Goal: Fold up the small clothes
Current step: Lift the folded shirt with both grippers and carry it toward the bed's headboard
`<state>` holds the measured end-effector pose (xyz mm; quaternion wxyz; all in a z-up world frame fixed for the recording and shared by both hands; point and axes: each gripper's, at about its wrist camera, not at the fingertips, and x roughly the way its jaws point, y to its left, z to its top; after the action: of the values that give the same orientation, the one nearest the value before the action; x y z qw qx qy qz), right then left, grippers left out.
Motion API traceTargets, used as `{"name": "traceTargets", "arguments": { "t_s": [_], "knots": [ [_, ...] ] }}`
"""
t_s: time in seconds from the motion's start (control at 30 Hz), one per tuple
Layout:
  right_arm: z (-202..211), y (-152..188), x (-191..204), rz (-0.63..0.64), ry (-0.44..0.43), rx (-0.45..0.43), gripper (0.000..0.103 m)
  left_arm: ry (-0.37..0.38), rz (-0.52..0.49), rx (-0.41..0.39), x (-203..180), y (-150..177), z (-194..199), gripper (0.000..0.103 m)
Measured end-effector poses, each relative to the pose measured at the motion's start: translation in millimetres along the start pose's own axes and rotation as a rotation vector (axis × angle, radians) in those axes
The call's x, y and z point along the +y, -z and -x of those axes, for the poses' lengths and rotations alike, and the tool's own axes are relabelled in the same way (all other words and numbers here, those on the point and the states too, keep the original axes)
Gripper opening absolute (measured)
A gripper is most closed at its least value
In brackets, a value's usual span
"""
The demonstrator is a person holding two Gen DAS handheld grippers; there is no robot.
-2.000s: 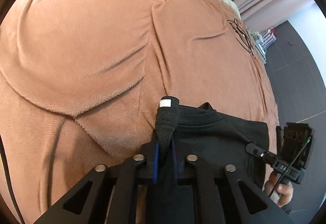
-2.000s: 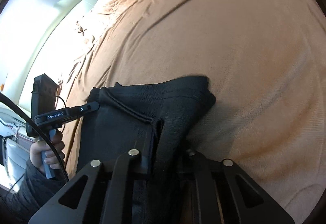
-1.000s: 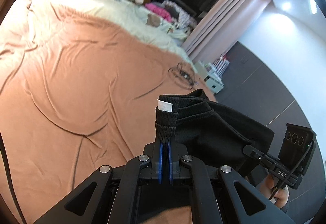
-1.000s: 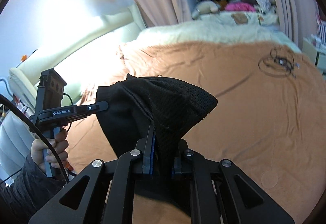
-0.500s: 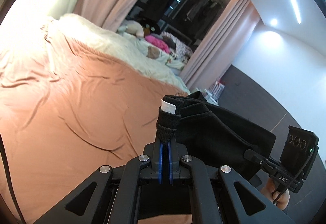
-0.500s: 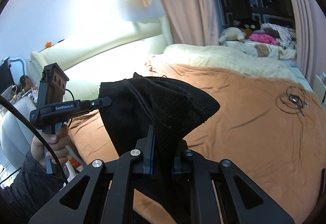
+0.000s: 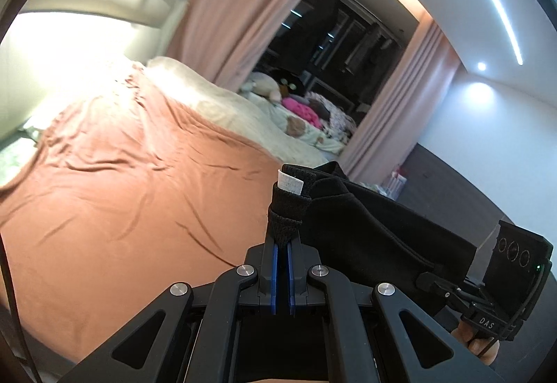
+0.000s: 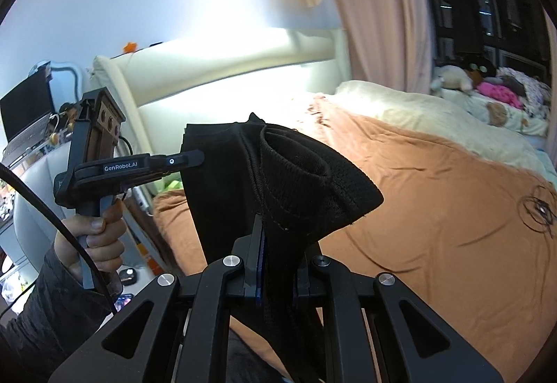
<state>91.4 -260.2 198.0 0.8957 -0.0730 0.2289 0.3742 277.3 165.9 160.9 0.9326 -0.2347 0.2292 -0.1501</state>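
A small black garment [image 7: 376, 230] hangs in the air above the bed, stretched between both grippers. My left gripper [image 7: 282, 244] is shut on one top corner, where a white label [image 7: 290, 184] sticks up. My right gripper [image 8: 275, 237] is shut on the other bunched corner of the garment [image 8: 306, 188]. The right gripper also shows in the left wrist view [image 7: 431, 280], and the left gripper in the right wrist view [image 8: 195, 158], each clamped on the cloth. The garment's lower part is hidden below the frames.
An orange-brown blanket [image 7: 122, 195] covers the bed below, with a cream duvet [image 7: 236, 111] and soft toys [image 7: 264, 87] at the far end. A black cable [image 8: 538, 209] lies on the blanket at right. A cream headboard [image 8: 226, 70] and pink curtains [image 7: 243, 10] stand behind.
Both grippers have lifted the black garment off the blanket and raised it high, tilting the cameras up from the bed to the room. Both grips held throughout.
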Motion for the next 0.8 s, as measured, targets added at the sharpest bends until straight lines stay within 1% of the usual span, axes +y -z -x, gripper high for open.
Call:
{"name": "traceTargets", "arguments": {
  "t_s": [0.03,0.1,0.13,0.23,0.4,0.5,0.63,0.8],
  "knots": [
    [-12.5,-7.1,-6.9,-0.002,-0.008,0.002,0.007,-0.007,0.002,-0.005,6.1,-0.8,4.9,0.004],
    [-26.0,-9.2,-2.3,0.001,-0.028,0.009,0.007,-0.024,0.009,-0.012,23.6,-5.2,19.0,0.004],
    [-38.3,-15.5,-8.5,0.001,-0.031,0.012,0.007,-0.034,0.009,-0.014,29.6,-7.0,22.7,0.004],
    [-56.8,-19.8,-6.0,0.003,-0.056,0.018,0.007,-0.072,-0.006,-0.031,51.6,-14.0,43.8,0.004],
    [-85.9,-25.9,6.3,0.017,-0.108,0.025,0.007,-0.123,-0.008,-0.069,85.8,-32.2,69.2,0.004],
    [-104.9,-27.5,14.6,0.025,-0.142,0.032,0.007,-0.152,0.005,-0.084,105.3,-36.2,84.3,0.004],
    [-131.5,-28.7,21.4,0.033,-0.209,0.048,0.007,-0.211,0.013,-0.093,135.2,-47.0,101.8,0.004],
    [-162.6,-26.8,26.7,0.048,-0.269,0.057,0.007,-0.288,0.034,-0.112,181.9,-60.1,117.8,0.004]
  ]
}}
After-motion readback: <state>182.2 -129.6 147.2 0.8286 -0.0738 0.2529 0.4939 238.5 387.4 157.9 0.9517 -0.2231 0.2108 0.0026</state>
